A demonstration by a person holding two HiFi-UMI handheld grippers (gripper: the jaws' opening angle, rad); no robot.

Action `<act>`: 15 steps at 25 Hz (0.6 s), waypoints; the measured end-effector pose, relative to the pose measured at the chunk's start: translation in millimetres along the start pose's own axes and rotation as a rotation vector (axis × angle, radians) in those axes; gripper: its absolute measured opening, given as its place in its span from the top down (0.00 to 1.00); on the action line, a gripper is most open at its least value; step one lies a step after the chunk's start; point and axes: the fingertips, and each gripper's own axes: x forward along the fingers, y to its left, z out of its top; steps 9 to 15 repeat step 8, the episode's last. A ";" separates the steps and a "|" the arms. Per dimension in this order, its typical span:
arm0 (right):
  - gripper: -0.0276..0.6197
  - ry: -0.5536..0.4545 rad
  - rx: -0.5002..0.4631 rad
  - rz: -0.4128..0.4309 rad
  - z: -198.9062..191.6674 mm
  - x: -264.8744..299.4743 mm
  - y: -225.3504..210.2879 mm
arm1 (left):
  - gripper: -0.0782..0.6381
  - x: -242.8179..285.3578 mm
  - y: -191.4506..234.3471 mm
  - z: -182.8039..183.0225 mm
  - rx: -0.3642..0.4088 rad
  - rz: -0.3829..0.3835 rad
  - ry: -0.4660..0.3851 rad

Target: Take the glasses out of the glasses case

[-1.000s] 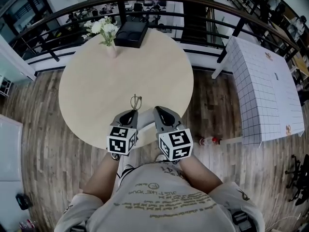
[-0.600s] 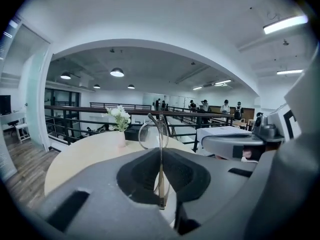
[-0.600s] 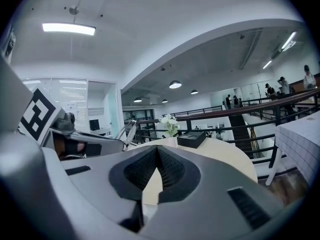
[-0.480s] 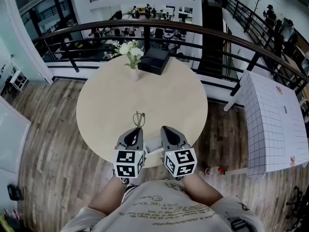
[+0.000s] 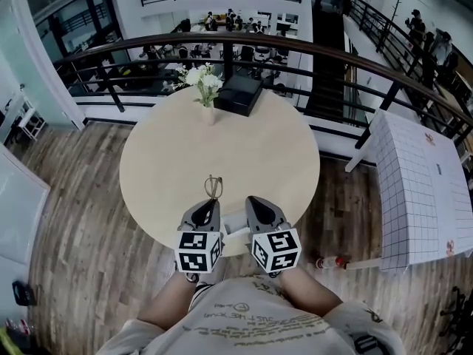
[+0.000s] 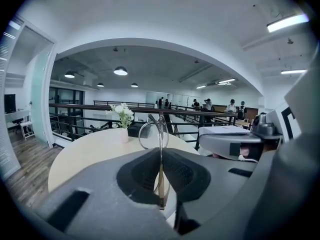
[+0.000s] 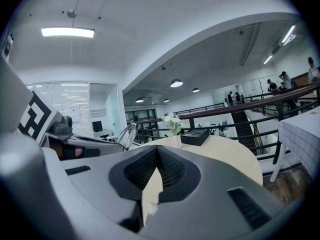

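Note:
A pair of thin-rimmed glasses stands out past my left gripper, which is shut on it above the round table's near edge. In the left gripper view a temple is pinched between the jaws and a lens ring rises above them. The black glasses case lies at the table's far edge, well away from both grippers. My right gripper is beside the left one, shut, with nothing in it. The glasses also show at the left of the right gripper view.
A small vase of white flowers stands left of the case on the pale round table. A dark railing runs behind the table. A white gridded table is at the right, over a wooden floor.
The head view has shifted, so the table sits lower and further right in frame. Both grippers stay side by side at the near edge, the left still holding the glasses.

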 end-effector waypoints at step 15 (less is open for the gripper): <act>0.94 0.001 0.009 -0.005 -3.9 -5.4 -8.1 | 0.86 2.6 -10.0 -7.4 -0.004 -0.010 0.020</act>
